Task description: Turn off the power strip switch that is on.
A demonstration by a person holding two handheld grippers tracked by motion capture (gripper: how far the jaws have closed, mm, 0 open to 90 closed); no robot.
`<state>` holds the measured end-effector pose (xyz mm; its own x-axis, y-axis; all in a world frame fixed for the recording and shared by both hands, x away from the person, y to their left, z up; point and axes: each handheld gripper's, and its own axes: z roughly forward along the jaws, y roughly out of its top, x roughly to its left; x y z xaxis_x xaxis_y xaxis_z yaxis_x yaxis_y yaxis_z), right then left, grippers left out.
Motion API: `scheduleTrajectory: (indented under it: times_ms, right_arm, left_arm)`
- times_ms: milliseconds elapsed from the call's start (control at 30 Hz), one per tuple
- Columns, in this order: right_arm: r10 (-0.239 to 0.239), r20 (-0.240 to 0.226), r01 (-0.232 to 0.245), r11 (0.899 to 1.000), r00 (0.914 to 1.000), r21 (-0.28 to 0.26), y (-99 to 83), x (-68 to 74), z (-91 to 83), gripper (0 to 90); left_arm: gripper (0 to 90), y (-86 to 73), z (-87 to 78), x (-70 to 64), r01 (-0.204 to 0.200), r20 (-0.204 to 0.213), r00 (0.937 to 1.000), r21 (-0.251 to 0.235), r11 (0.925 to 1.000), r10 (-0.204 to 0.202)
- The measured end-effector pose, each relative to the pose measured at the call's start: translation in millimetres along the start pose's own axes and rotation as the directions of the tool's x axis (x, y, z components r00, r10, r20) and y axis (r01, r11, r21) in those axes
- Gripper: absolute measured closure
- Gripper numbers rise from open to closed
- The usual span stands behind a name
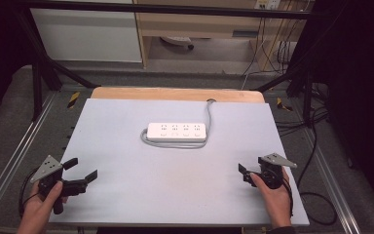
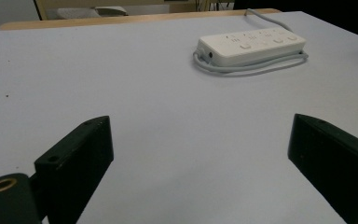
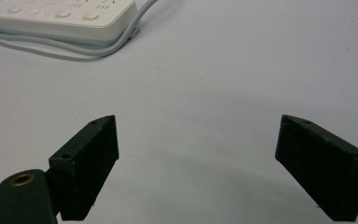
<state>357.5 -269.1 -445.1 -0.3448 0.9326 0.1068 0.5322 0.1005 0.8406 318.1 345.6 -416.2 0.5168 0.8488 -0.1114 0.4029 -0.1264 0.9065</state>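
Note:
A white power strip [image 1: 177, 132] lies flat in the middle of the grey-blue table top [image 1: 175, 195], its grey cable [image 1: 208, 111] looped around it and running off the back edge. My left gripper [image 1: 83, 168] is held low at the near left corner, open and holding nothing. In the left gripper view, the left gripper [image 2: 200, 140] faces the power strip [image 2: 251, 44] far ahead at the upper right. My right gripper [image 1: 250, 168] sits near the front right, also open and holding nothing. From the right gripper [image 3: 198, 140], the power strip [image 3: 60, 16] lies ahead at the upper left.
A wooden strip [image 1: 175, 93] borders the table's back edge. Metal frame rails [image 1: 24, 146] run along both sides, and loose black cables [image 1: 316, 146] lie on the floor at the right. A cabinet [image 1: 199, 24] stands behind.

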Motion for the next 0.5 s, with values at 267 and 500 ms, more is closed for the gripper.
scheduleTrajectory:
  times_ms: [267,500]
  right_arm:
    - [0.002,0.012,-0.001,1.000,0.9999,-0.022,1.8,-1.0,1.0,14.0]
    - [-0.016,0.004,0.016,1.000,0.9999,-0.022,7.5,2.7,0.2,13.8]
  left_arm:
    - [6.7,-0.2,0.5,-0.4,-0.006,0.006,1.0000,0.003,1.0000,0.006]
    - [6.6,-0.4,0.6,-0.2,-0.007,0.007,0.9999,0.004,1.0000,0.007]
